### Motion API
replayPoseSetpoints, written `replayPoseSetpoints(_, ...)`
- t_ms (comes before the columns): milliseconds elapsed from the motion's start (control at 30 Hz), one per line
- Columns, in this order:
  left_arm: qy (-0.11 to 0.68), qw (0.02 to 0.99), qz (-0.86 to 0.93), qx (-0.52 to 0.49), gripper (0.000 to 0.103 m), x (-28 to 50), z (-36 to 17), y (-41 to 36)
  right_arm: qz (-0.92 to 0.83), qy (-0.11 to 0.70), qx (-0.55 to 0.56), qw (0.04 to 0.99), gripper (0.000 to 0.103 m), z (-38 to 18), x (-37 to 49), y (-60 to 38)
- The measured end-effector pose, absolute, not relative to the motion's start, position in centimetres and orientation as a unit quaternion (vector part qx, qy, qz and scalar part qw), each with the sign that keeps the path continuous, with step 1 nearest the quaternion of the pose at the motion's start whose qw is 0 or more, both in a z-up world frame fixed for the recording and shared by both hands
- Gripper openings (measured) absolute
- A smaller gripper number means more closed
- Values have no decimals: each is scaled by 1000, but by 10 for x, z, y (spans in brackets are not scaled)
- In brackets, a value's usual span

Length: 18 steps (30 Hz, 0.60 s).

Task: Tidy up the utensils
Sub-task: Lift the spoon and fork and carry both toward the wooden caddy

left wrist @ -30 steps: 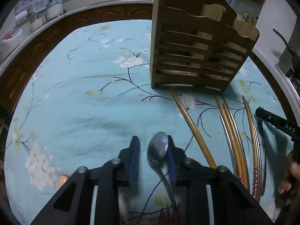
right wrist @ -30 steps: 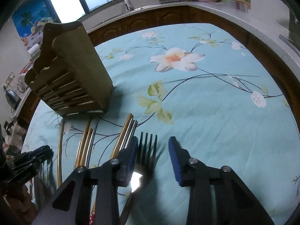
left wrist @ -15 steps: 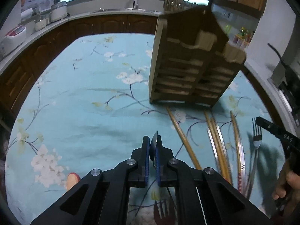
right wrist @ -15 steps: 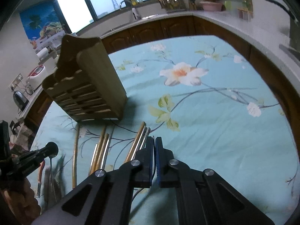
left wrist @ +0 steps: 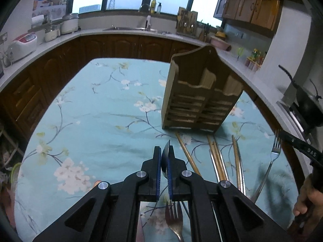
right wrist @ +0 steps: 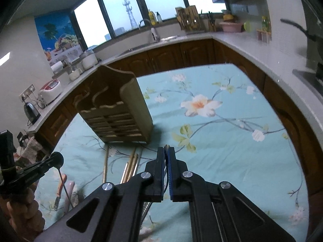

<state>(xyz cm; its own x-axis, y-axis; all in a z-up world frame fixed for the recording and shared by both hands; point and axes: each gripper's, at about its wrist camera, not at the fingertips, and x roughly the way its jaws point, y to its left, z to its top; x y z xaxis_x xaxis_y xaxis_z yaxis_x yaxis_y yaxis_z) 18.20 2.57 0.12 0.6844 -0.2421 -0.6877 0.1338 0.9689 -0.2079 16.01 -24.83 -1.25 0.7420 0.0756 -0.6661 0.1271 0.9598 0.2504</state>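
Up above the teal floral tablecloth (left wrist: 97, 121), we have the left gripper (left wrist: 165, 157) clamped on a silver metal spoon (left wrist: 166, 151), its bowl edge-on between the blue pads and poking out past the tips. Our right gripper (right wrist: 166, 157) is likewise pinched tight on a silver metal fork (left wrist: 271, 162); from the left wrist view we see its tines up beside the black finger and its handle hanging down over the cloth. A slatted wooden utensil holder (left wrist: 198, 98) stands on the cloth beyond both grippers, and we can make out its open compartments at the top. Loose gold and steel chopsticks (left wrist: 217, 159) lie in front of its base, well apart from what we hold. Another fork (left wrist: 175, 219) lies on the cloth under the left gripper.
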Motion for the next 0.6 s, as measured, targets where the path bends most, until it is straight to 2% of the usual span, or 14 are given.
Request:
replayPoseSetpoints(333, 332, 934, -100, -90, 3, 154, 38, 43, -15, 306, 127, 943, 3, 28, 146, -238)
replayPoseSetpoints(600, 283, 950, -86, -95, 3, 161, 69, 51, -5, 270, 113, 956, 2, 56, 155, -228)
